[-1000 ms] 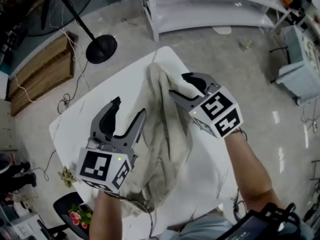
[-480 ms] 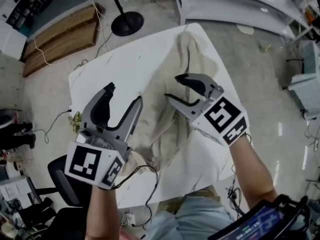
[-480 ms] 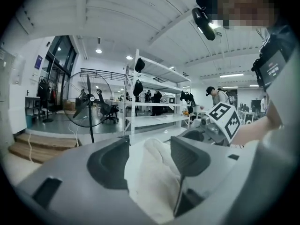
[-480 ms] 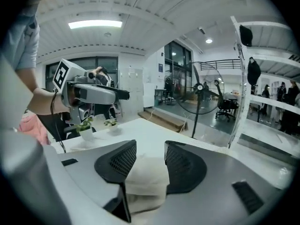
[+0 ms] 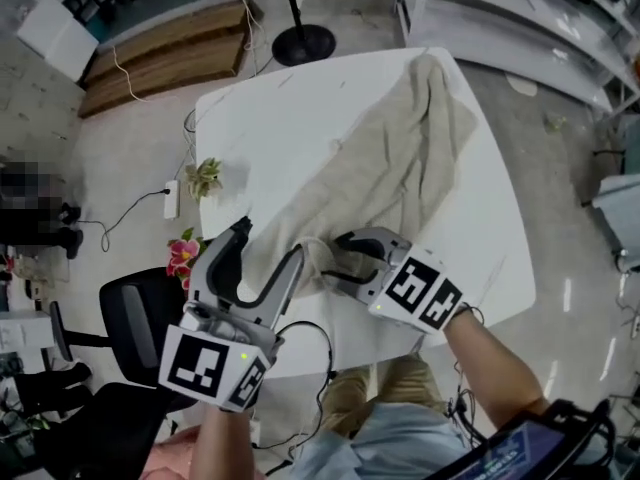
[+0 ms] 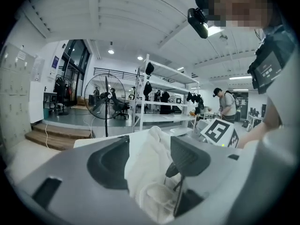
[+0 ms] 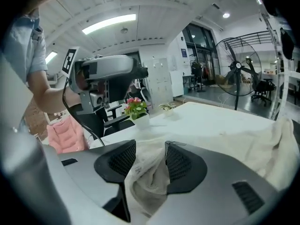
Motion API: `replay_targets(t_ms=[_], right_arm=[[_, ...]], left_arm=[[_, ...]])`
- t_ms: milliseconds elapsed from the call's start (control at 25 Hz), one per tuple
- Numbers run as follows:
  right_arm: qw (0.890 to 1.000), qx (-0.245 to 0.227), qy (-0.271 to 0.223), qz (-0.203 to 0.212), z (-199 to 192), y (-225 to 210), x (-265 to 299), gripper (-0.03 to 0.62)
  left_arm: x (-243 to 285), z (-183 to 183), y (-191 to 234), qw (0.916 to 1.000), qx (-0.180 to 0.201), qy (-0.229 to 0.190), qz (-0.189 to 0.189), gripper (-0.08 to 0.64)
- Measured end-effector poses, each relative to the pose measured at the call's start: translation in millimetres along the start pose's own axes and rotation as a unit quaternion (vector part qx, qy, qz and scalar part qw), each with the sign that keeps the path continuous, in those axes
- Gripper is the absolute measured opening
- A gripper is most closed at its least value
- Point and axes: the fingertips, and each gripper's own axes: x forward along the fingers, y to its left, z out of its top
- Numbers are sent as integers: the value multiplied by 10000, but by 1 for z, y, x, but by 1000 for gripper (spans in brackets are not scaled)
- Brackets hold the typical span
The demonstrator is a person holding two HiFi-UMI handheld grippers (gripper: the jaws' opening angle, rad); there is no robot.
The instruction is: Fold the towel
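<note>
A beige towel (image 5: 400, 158) lies stretched across the white table (image 5: 270, 118), from the far right corner toward the near edge. My right gripper (image 5: 333, 257) is shut on the towel's near end. In the right gripper view, cloth (image 7: 150, 177) is bunched between both mesh pads. Its jaws have closed a little over the last second, with the towel between them. My left gripper (image 5: 268, 241) stands open just to the left, over the towel's near-left edge. In the left gripper view, the towel (image 6: 150, 172) shows in the wide gap between its jaws.
A black office chair (image 5: 135, 318), pink flowers (image 5: 185, 253) and a small plant (image 5: 205, 176) sit left of the table. A fan base (image 5: 305, 43) and a wooden platform (image 5: 165, 53) are beyond it. White shelving (image 5: 520, 18) stands at the far right. Cables trail on the floor.
Both grippers have come back toward the table's near edge. The towel, held up and bunched a second ago, now lies drawn out flat, with its near end in the right gripper.
</note>
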Motion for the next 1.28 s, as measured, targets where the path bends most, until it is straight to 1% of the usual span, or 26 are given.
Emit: replay_targets(t_ms=[160,280,320,400,440,560,680,760,840,1000,1160,1280], right_arm=[[9987,317,23,-386,-20,-4,18,218],[9970,456,61,-625,-26,-13,32,211],[9965,434,79,-715,-27,-15,35,183],[9955,322,82,-885,-27,-17,35,63],[9953,276,54,-924,-27,-15,32,34],[9955,200,-162,-911,-19,-1,15,32],[9954,96,-315,-902,-17,18,-9,31],[9952,-64,-448,-873,-13,30,-26,31],[9947,-277,-509,-852,-13,39,-42,31],[9935,-563,-493,-858,-25,59,-73,31],[9930,-722,-370,-855,-45,82,-101,31],[9922,-765,-375,-913,-57,99,-123,29]], left_arm=[[-29,-17,-3,9999,-150,-33,67,278],[-43,-28,-8,9998,-209,-1,65,278],[-48,-31,-9,9998,-213,13,65,278],[-55,-39,-11,9997,-228,34,72,278],[-58,-43,-12,9997,-239,39,70,278],[-64,-60,-16,9997,-234,105,-30,279],[-68,-85,-24,9993,-116,279,-226,289],[-69,-102,-29,9988,-19,386,-312,296],[-70,-113,-33,9983,-5,479,-329,300],[-75,-132,-43,9979,-39,569,-313,303],[-79,-152,-57,9973,95,627,-360,313],[-83,-169,-74,9964,182,729,-405,328]])
